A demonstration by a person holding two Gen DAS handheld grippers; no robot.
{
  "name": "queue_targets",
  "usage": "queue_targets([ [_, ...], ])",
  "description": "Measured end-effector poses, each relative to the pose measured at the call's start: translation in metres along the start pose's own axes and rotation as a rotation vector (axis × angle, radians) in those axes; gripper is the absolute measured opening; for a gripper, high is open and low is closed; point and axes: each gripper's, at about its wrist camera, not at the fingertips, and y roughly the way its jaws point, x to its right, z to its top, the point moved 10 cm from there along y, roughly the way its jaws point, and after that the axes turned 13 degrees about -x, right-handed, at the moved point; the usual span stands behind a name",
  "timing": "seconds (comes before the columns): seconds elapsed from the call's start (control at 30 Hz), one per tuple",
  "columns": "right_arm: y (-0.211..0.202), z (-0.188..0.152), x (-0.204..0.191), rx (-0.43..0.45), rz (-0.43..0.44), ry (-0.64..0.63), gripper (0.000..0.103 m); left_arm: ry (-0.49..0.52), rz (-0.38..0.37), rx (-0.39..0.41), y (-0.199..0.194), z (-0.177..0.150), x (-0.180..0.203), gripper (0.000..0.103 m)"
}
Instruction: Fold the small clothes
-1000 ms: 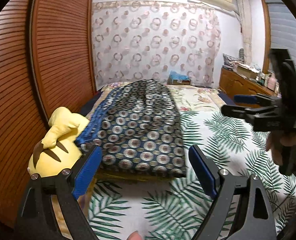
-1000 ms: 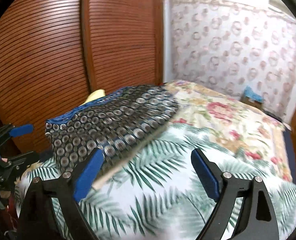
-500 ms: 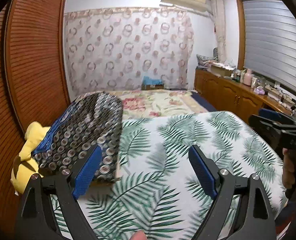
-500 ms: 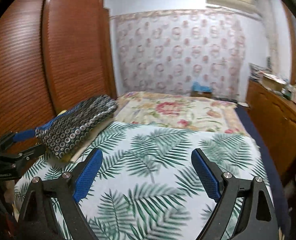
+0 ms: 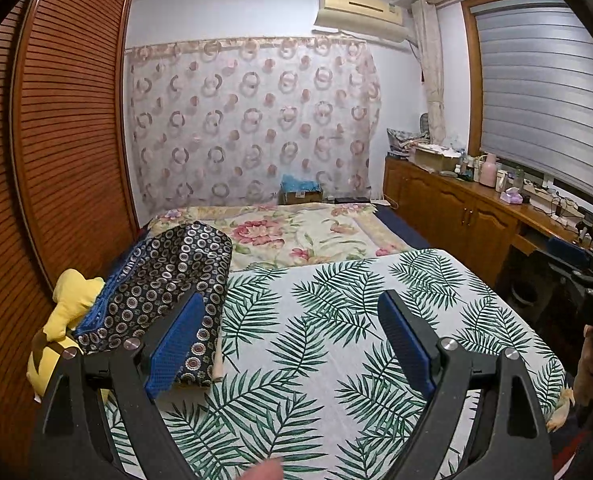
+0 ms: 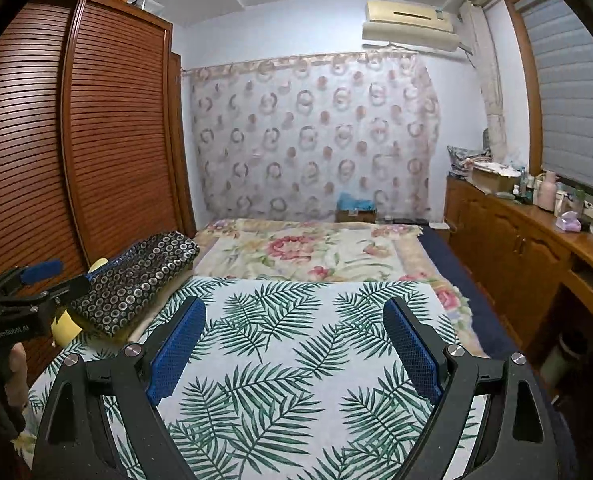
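Looking across the bed [image 5: 336, 320] with its palm-leaf cover, the folded dark circle-print garment [image 5: 164, 292] lies at the left edge, long axis running away toward the curtain. Left gripper [image 5: 292, 344] sits nearer, right gripper [image 6: 296, 344] farther; both gape wide, holding nothing. No containers here hold clothes.
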Motion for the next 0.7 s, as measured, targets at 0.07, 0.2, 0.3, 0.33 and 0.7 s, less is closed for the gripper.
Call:
queue_targets([
  [0.07,0.003,0.0,-0.004,0.007,-0.004,0.0,0.091,0.002,0.003,0.004,-0.002,0.0,-0.001,0.089],
  [0.2,0.021,-0.011,-0.01,0.008,-0.002,0.003,0.091,0.0,0.0,0.004,-0.003,-0.002,-0.001,0.089],
  [0.3,0.022,-0.013,-0.009,0.009,-0.011,0.003,0.091,-0.004,-0.008,0.008,-0.003,-0.002,-0.001,0.089],
  [0.33,0.023,-0.014,-0.008,0.008,-0.011,0.005,0.091,-0.006,-0.011,0.009,-0.002,-0.002,-0.001,0.089],
  [0.7,0.024,-0.013,0.007,0.004,-0.007,0.004,0.091,-0.004,-0.012,0.008,-0.002,-0.003,0.001,0.089],
])
